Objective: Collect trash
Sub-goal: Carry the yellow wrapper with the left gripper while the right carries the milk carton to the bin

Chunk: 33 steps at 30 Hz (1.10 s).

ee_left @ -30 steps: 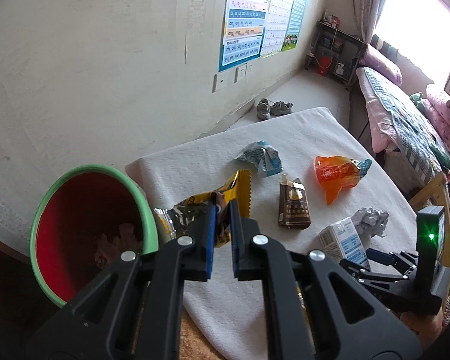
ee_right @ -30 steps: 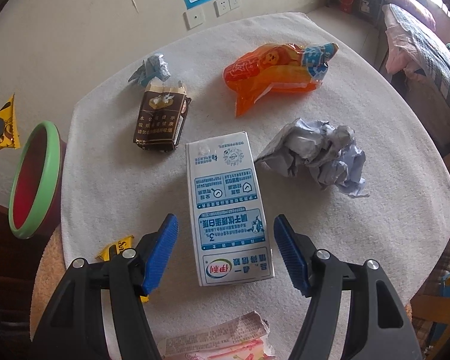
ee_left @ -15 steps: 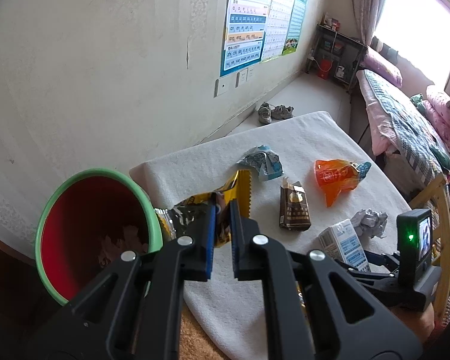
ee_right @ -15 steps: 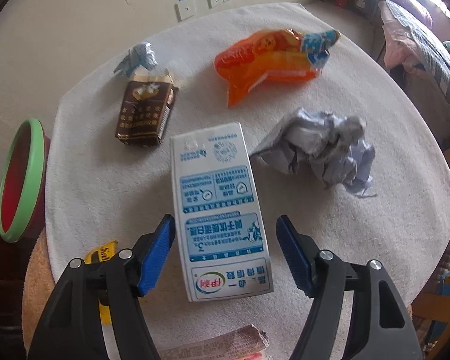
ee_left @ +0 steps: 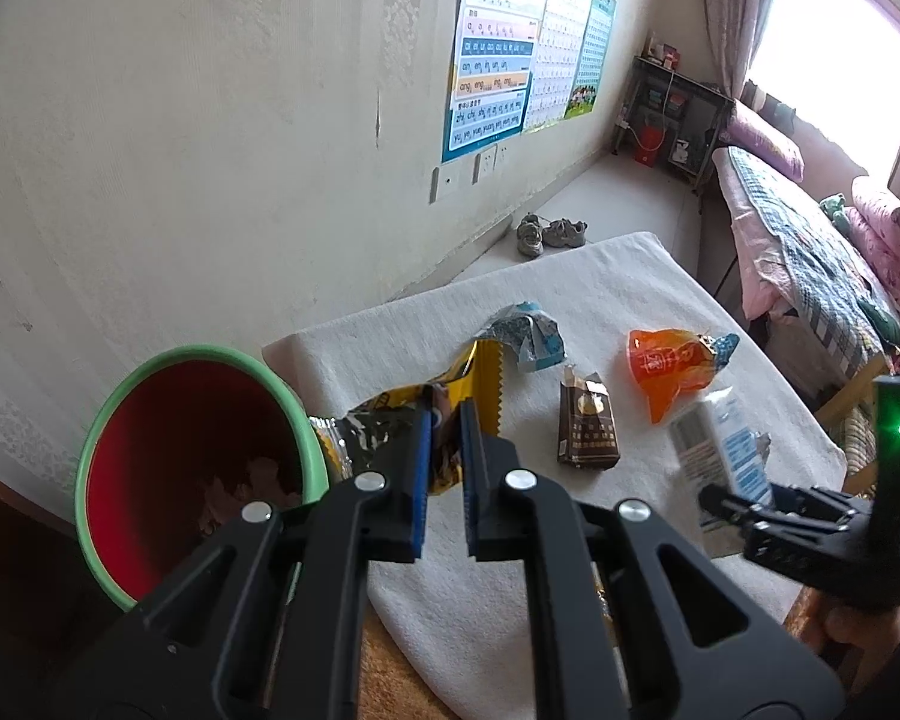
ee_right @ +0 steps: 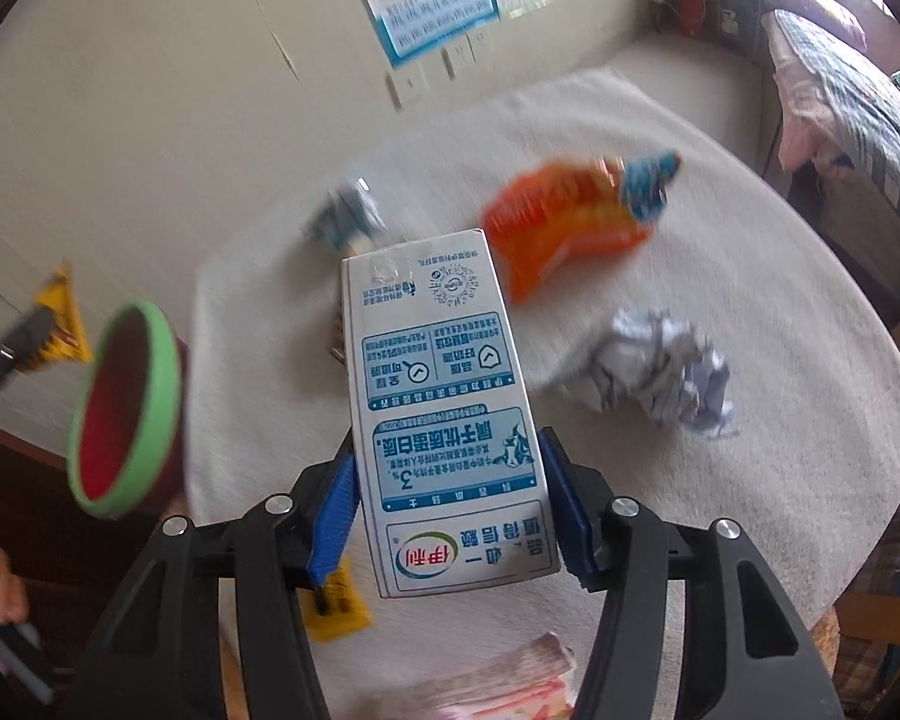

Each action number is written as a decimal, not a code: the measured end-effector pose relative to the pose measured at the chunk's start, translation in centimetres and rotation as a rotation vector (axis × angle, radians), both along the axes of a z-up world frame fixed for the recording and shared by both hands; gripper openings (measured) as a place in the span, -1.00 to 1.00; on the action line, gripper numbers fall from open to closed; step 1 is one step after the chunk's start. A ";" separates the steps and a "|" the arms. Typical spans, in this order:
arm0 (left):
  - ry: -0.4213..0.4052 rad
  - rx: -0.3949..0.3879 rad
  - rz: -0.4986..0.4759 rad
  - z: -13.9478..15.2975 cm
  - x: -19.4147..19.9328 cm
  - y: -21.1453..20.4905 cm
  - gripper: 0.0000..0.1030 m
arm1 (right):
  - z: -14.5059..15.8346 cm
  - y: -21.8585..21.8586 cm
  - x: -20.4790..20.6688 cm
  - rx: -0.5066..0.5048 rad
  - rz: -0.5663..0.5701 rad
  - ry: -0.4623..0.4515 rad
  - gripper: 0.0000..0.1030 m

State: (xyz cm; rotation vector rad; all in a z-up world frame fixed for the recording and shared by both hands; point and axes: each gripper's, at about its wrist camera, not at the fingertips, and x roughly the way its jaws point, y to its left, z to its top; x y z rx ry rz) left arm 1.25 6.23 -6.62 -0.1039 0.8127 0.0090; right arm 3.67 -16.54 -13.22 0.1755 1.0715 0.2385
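While right claw closes, milk carton pinched between pads, left claw pinching yellow wrapper

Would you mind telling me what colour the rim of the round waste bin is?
The round waste bin has a light green rim and a red inside, clearest in the left wrist view.

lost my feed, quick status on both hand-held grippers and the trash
Left hand-held gripper shut on yellow snack wrapper beside the bin. Right hand-held gripper closing on milk carton, lifted. Nothing blocking.
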 end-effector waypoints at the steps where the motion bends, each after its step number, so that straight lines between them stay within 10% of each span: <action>1: -0.002 0.000 0.002 0.1 0.0 0.1 -0.84 | 0.7 0.3 0.1 0.008 0.002 -0.013 0.06; 14: -0.029 0.014 0.057 1.1 -0.2 2.6 -0.84 | 6.4 2.7 0.2 0.056 0.038 -0.151 0.06; 33: -0.027 0.009 0.149 0.6 -1.2 8.0 -0.84 | 7.0 7.7 1.1 0.051 0.142 -0.162 0.06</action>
